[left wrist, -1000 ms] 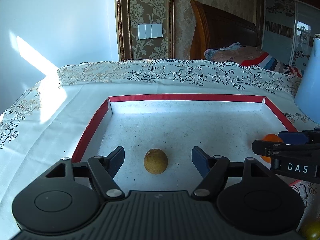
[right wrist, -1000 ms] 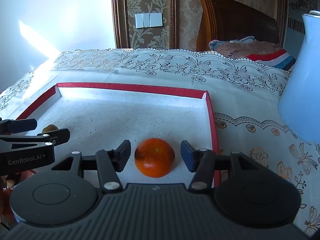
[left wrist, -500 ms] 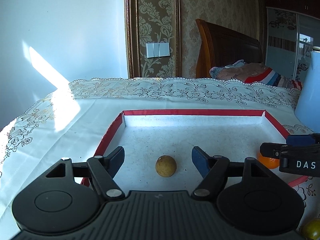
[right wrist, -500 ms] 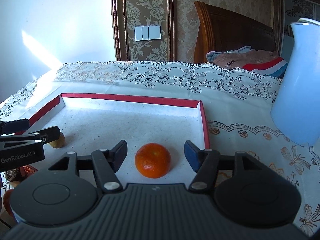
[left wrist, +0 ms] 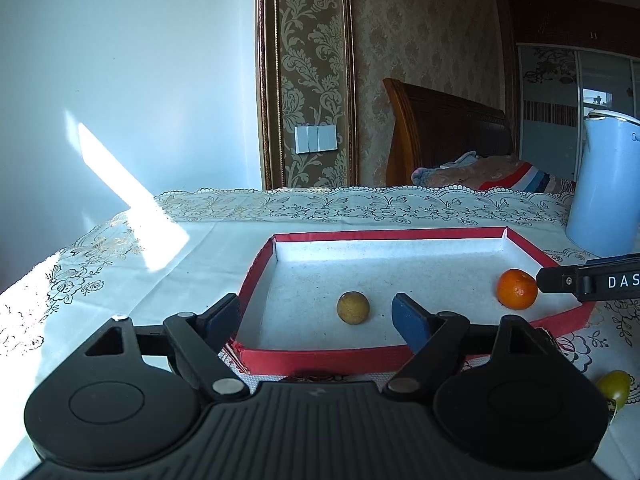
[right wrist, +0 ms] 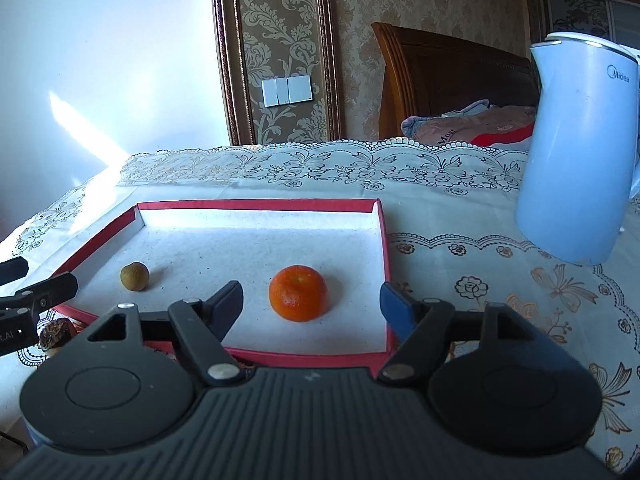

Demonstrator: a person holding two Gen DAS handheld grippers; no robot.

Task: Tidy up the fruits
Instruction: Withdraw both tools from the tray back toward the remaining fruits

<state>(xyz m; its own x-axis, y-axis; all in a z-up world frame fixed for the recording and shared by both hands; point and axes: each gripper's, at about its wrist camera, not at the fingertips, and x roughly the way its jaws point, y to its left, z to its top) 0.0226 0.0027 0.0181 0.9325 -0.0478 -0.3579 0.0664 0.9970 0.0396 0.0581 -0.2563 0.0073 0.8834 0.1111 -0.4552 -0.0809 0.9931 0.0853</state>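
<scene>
A red-rimmed white tray (left wrist: 320, 354) (right wrist: 304, 358) lies on the lace tablecloth. In it rest a small tan round fruit (left wrist: 353, 307) (right wrist: 135, 276) and an orange tangerine (left wrist: 516, 289) (right wrist: 298, 293). My left gripper (left wrist: 316, 318) is open and empty, raised over the tray's near left corner. My right gripper (right wrist: 312, 300) is open and empty, raised over the tray's near right edge, apart from the tangerine. Each gripper shows at the edge of the other's view.
A pale blue kettle (right wrist: 580, 148) stands on the table right of the tray. A yellow-green fruit (left wrist: 614, 388) lies on the cloth near right. A dark brown fruit (right wrist: 56, 332) lies left of the tray's near edge. A bed stands behind the table.
Both grippers have pulled back and risen away from the fruits, which stay in the tray. Each fruit now looks smaller and farther from the open jaws.
</scene>
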